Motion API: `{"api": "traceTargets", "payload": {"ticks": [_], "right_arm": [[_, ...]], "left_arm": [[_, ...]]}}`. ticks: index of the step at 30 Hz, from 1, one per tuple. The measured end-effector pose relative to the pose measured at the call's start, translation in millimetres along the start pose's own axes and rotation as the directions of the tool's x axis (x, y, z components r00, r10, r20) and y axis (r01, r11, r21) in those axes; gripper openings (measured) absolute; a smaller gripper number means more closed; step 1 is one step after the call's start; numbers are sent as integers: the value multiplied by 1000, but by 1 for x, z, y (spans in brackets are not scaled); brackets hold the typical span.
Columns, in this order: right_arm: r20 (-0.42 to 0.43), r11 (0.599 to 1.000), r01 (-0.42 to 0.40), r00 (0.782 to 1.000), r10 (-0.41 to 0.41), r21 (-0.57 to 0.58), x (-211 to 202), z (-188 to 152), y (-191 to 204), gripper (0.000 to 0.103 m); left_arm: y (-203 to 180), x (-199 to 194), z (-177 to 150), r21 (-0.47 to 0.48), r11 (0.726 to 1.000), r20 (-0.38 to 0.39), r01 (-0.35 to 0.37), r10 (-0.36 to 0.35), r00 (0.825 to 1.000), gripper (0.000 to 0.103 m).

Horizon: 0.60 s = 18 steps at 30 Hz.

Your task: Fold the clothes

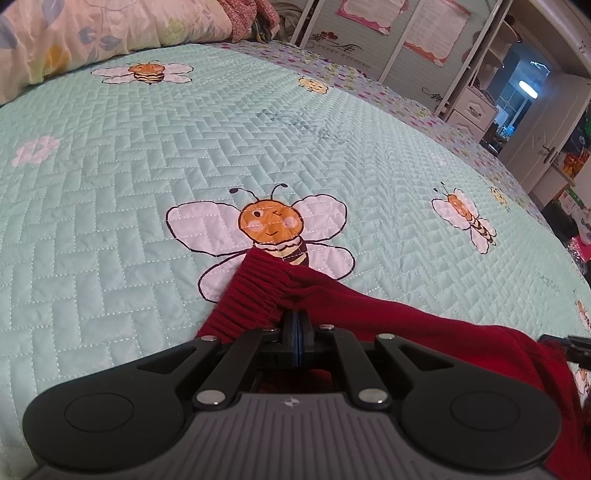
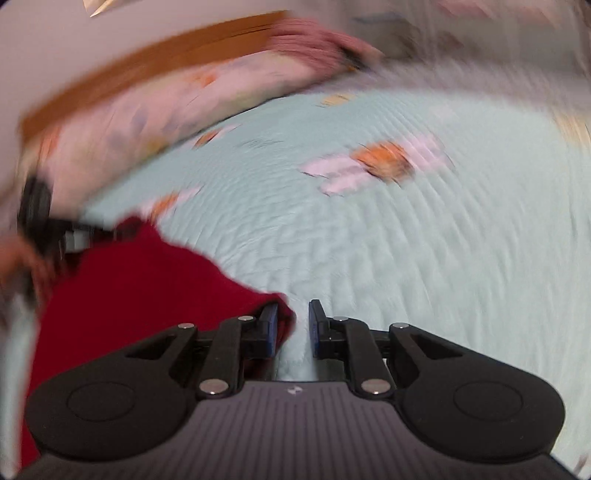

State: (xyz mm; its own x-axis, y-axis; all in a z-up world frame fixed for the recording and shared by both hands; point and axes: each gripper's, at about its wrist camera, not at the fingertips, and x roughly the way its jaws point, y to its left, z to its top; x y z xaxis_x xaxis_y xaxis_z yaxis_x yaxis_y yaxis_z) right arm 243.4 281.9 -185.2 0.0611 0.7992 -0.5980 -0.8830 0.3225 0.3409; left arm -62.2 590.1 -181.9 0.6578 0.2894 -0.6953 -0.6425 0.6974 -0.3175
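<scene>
Left hand-held gripper [image 1: 297,325], black linkage with blue pads: jaws fully closed, pinching the ribbed cuff or hem edge of the garment. Right hand-held gripper [image 2: 293,325], same build: jaws narrowly apart, a fold of red cloth against the left pad, the other pad clear of it; no pinch evident, picture blurred.

Bed cover [image 1: 147,206], mint-green quilted fabric with cartoon bees: flat support beneath everything.

Pillow or duvet [image 1: 92,33], pale floral cotton: at the head of the bed, well apart from the work.

Garment [image 1: 406,317], dark red knitted sweater, ribbed band at one end: lying rumpled on the near part of the cover, between both grippers. Judged soft, light, limp, stretchy, not fragile; likely to sag and bunch unless held at two points. Best purchase: the firmer ribbed band and seam edges.

Containers: none discernible on the bed; drawers beyond the bed, all closed.
</scene>
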Motion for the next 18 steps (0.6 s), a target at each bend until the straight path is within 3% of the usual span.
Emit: {"api": "traceTargets", "payload": {"ticks": [4, 5, 7, 9, 12, 13, 14, 15, 17, 18], "right_arm": [[61, 987, 156, 985, -158, 46, -40, 3, 16, 19], [86, 990, 133, 987, -135, 37, -49, 2, 31, 21], [112, 999, 45, 993, -46, 3, -59, -3, 66, 35], [39, 997, -48, 998, 51, -60, -46, -12, 98, 58], [-128, 990, -106, 987, 94, -93, -11, -24, 117, 58], [-146, 994, -94, 986, 85, -59, -4, -24, 107, 57], [-156, 997, -81, 985, 77, -18, 2, -25, 94, 45], [-131, 996, -71, 988, 78, 58, 1, -21, 76, 25], [-71, 974, 9, 997, 7, 226, -13, -16, 46, 2], [-43, 964, 44, 999, -34, 263, -22, -15, 41, 5]], "left_arm": [[-5, 0, 0, 18, 1000, -1, -25, 25, 1000, 4], [-7, 0, 1, 21, 999, -4, -32, 32, 999, 4], [-9, 0, 2, 24, 999, -8, -43, 43, 999, 4], [-11, 0, 2, 25, 998, -11, -49, 49, 999, 4], [-11, 0, 2, 25, 998, -14, -52, 53, 999, 3], [-11, 0, 2, 22, 998, -15, -54, 54, 998, 3], [-11, 0, 2, 19, 998, -16, -56, 56, 998, 3], [-12, 0, 2, 18, 998, -16, -59, 59, 998, 3], [-14, -1, 2, 19, 997, -16, -68, 69, 998, 3], [-15, -1, 1, 19, 997, -14, -73, 74, 997, 3]]}}
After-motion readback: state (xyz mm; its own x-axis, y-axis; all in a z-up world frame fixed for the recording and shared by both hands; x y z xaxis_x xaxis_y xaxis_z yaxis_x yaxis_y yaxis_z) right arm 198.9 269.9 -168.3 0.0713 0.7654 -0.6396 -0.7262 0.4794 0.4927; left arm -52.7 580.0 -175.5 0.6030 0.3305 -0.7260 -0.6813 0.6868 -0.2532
